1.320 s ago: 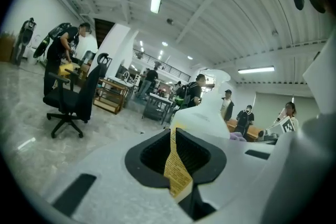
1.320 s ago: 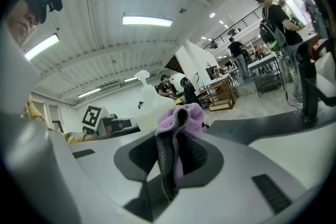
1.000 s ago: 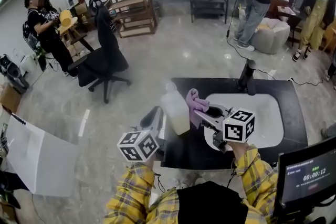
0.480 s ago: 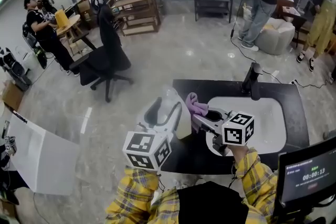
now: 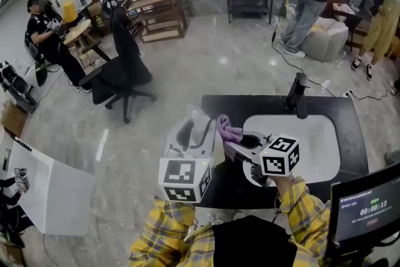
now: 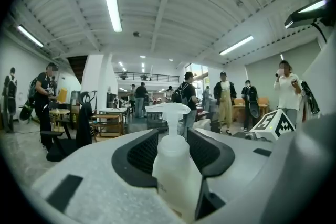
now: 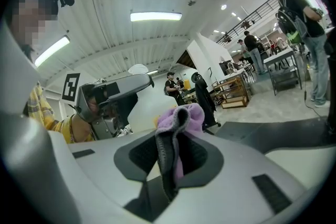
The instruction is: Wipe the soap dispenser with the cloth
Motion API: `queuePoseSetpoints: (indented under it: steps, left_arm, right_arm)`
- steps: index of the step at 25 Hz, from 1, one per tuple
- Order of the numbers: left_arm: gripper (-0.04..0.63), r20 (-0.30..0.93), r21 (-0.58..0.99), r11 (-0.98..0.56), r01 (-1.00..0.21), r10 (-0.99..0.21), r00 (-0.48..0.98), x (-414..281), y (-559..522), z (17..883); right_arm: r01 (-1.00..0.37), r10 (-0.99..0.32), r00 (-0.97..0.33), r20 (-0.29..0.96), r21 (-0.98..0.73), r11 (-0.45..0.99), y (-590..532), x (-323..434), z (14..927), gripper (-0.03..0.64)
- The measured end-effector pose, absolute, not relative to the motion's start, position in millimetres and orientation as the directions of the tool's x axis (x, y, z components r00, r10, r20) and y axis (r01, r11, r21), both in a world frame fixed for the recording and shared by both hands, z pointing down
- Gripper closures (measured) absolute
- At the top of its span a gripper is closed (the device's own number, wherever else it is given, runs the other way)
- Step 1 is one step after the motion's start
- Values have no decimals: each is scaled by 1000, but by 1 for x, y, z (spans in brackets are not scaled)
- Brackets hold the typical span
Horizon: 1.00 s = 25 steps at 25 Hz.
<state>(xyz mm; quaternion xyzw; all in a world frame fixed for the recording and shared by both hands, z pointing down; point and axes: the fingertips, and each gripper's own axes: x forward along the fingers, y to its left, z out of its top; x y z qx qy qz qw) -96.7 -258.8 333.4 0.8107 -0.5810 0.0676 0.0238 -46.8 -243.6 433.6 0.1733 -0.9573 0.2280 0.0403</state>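
Two-handed now: left gripper [image 5: 198, 130] has just been closing its jaws onto the soap dispenser [image 6: 176, 178] mid-frame to steady it, right gripper [image 7: 170, 136] clenches the cloth [image 7: 184, 115] alongside for wiping

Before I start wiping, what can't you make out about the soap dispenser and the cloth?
- Base of the soap dispenser: hidden low between the jaws in the left gripper view. In the head view it is covered by the left gripper, whose jaws have just been closing round it.
- Lower end of the cloth: buried between the right gripper jaws in its view.
- Whether the cloth touches the soap dispenser: too small in the head view.
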Motion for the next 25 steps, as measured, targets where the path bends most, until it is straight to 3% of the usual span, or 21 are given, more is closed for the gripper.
queuePoseSetpoints:
  steps: [11, 17, 25]
  left_arm:
    - [428, 130, -5, -536, -844, -837, 531, -93, -259, 327]
    - [428, 100, 19, -733, -680, -675, 731, -92, -254, 319]
    - [428, 8, 42, -891, -452, -452, 892, -82, -250, 324]
  right_arm:
    - [-348, -311, -937, 157, -435, 831, -240, -47, 429, 535]
    - [-371, -336, -928, 158, -441, 817, -233, -42, 423, 535]
    - [-397, -365, -917, 160, -440, 805, -223, -26, 430, 535]
